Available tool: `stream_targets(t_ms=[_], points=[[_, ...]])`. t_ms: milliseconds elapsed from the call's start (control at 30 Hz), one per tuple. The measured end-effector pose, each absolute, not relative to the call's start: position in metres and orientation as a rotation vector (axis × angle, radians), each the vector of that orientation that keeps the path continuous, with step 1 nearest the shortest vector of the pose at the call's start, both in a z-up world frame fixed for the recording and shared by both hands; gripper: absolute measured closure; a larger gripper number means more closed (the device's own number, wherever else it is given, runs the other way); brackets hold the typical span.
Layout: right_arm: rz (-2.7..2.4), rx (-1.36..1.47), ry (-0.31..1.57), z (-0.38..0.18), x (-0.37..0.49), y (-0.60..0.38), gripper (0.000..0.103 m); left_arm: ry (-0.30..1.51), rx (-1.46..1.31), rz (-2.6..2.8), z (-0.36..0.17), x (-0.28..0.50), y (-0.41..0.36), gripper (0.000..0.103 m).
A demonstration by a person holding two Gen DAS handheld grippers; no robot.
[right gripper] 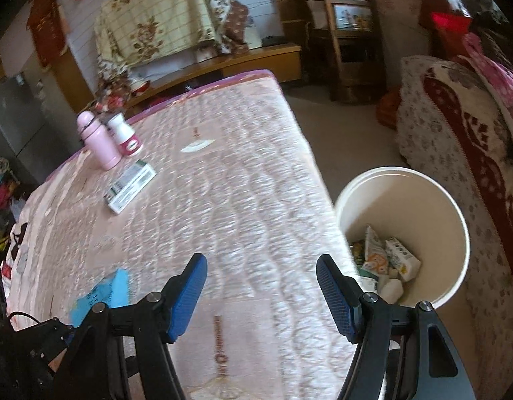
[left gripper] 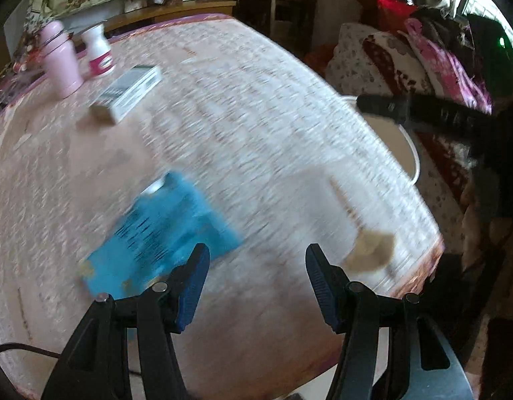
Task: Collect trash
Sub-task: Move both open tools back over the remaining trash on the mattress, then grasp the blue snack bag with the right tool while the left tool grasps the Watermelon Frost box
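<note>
Both of my grippers were empty. The left gripper (left gripper: 258, 263) had its blue pads standing apart with nothing between them, and it hung over the pink quilted table cover (left gripper: 256, 106). The right gripper (right gripper: 261, 275) was the same, pads apart and holding nothing, near the table's edge.

The trash I could see was a blue packet (left gripper: 163, 230) lying flat just past my left pads, and a small tan crumpled scrap (left gripper: 371, 246) near the right edge of the table. The white bucket (right gripper: 453, 220) stood on the floor beside the table, with small boxes and wrappers already inside.

I thought the blue packet was my next pick. It looked thin and flat, so I would have to come down low, put one pad on each side of an edge, and squeeze gently. The left picture was blurry, so I would slow down first. The pink flask (right gripper: 98, 140) and the white bottle (right gripper: 126, 136) did not look like trash.
</note>
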State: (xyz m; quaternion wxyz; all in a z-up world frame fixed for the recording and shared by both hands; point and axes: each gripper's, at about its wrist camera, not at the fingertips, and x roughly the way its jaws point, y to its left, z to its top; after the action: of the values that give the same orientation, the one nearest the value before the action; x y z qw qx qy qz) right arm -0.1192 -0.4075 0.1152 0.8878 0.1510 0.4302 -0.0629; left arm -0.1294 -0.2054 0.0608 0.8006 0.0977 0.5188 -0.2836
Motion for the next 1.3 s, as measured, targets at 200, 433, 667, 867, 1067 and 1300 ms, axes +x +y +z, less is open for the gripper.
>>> stream_targets(t_ms=[200, 433, 667, 867, 1067, 1300], points=[[-0.079, 0.304, 0.911, 0.111, -0.103, -0.381, 0.031, 1.162, 0.165, -0.539, 0.042, -0.107, -0.180, 0.042], [-0.031, 0.290, 0.929, 0.108, -0.089, -0.354, 0.031, 1.127, 0.003, -0.423, 0.045, -0.046, -0.154, 0.042], [0.001, 0.283, 0.942, 0.103, -0.070, -0.340, 0.031, 1.123, -0.079, -0.454, 0.065, -0.037, -0.113, 0.031], [0.110, 0.275, 0.973, 0.094, -0.049, -0.319, 0.031, 1.137, -0.019, -0.374, 0.061, -0.031, -0.089, 0.031], [0.313, 0.208, 1.004, 0.089, -0.029, -0.273, 0.020, 1.103, -0.003, -0.255, 0.068, -0.008, -0.050, 0.031], [0.505, 0.014, 1.044, 0.075, 0.003, -0.208, 0.020, 1.077, -0.023, -0.237, 0.080, 0.024, -0.033, 0.031]])
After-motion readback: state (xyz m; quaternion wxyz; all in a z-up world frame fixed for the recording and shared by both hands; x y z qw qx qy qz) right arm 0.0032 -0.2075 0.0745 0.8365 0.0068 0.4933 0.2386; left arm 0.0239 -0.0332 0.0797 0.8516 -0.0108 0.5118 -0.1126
